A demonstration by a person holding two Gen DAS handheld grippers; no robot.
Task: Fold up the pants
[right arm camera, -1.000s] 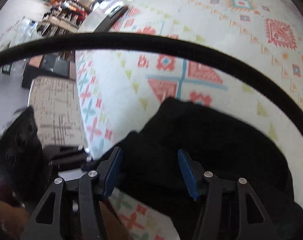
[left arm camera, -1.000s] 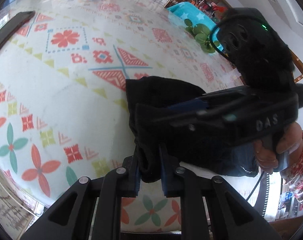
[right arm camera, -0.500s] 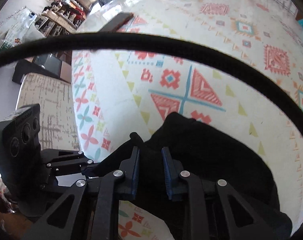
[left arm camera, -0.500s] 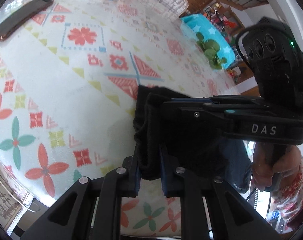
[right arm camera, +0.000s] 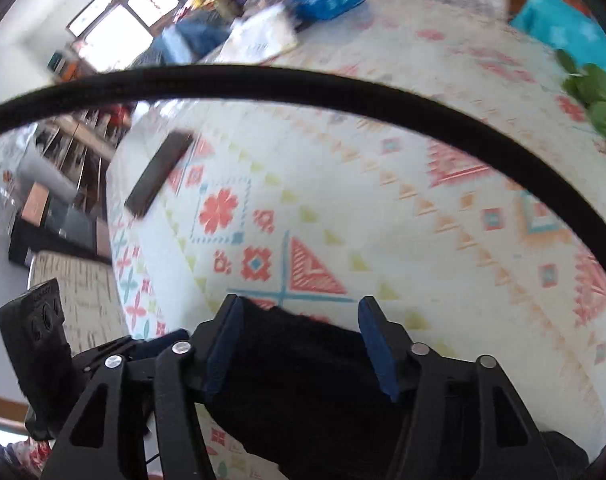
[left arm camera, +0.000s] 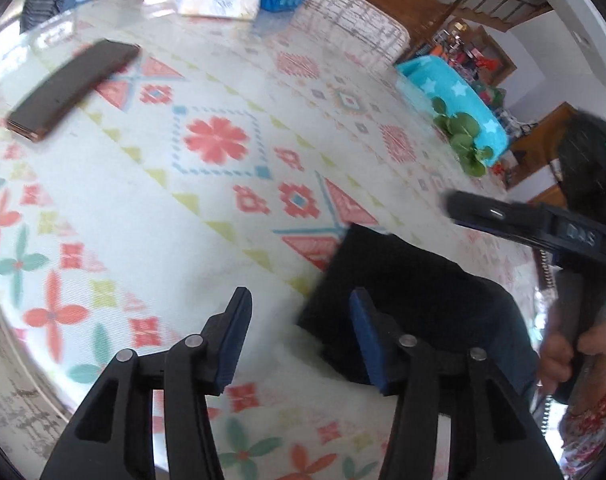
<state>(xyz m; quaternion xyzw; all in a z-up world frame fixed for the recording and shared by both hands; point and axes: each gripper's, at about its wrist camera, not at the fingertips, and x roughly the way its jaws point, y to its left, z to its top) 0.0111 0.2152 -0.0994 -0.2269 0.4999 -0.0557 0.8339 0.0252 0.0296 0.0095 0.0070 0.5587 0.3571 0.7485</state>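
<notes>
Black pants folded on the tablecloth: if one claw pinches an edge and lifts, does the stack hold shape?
Probably not. The black pants lie as soft, rounded layers, so they would likely droop and unfold. The glossy tablecloth suggests they slide easily when pushed. No stiff parts show.

left gripper (left arm camera: 299, 300): jaws spread wide, holding nothing | right gripper (right arm camera: 299, 312): jaws spread wide, holding nothing | right hand (left arm camera: 579, 354): wrapped around its handle

The pants (left arm camera: 407, 300) are black and folded into a compact bundle that lies flat. They sit at the lower right of the left wrist frame. In the right wrist view they fill the bottom centre (right arm camera: 303, 380).
</notes>
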